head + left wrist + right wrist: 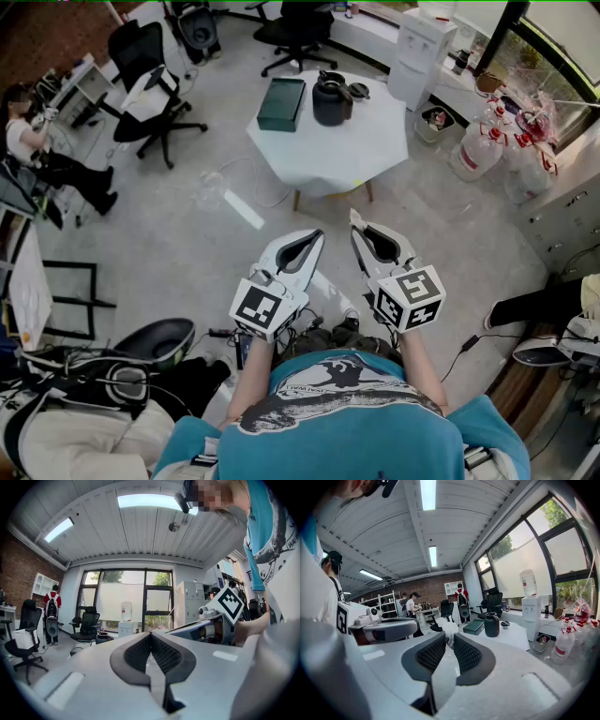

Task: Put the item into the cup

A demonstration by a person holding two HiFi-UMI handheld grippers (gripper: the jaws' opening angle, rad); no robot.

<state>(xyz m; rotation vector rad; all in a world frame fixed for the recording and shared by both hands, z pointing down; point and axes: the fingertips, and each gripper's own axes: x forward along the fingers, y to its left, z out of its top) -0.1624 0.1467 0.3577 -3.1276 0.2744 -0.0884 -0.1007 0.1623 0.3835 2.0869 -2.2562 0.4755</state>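
Note:
A white table (pixel 328 155) stands some way ahead of me. On it are a black cup (pixel 330 101), a small dark round thing (pixel 358 91) beside it and a green box (pixel 282 103). The right gripper view shows the same cup (pixel 491 625) and box (pixel 474 627) in the distance. Both grippers hang side by side over the floor, well short of the table. My left gripper (pixel 317 234) (pixel 151 633) has its tips together with nothing in them. My right gripper (pixel 355 221) (pixel 449 637) shows a narrow gap between its pads, and the gap is empty.
Black office chairs (pixel 150 84) stand left of and behind the table. A white water dispenser (pixel 424 47) and large water bottles (pixel 483 150) are at the right. A person (pixel 23 136) sits at a desk at the far left. Bags (pixel 112 384) lie on the floor near my left side.

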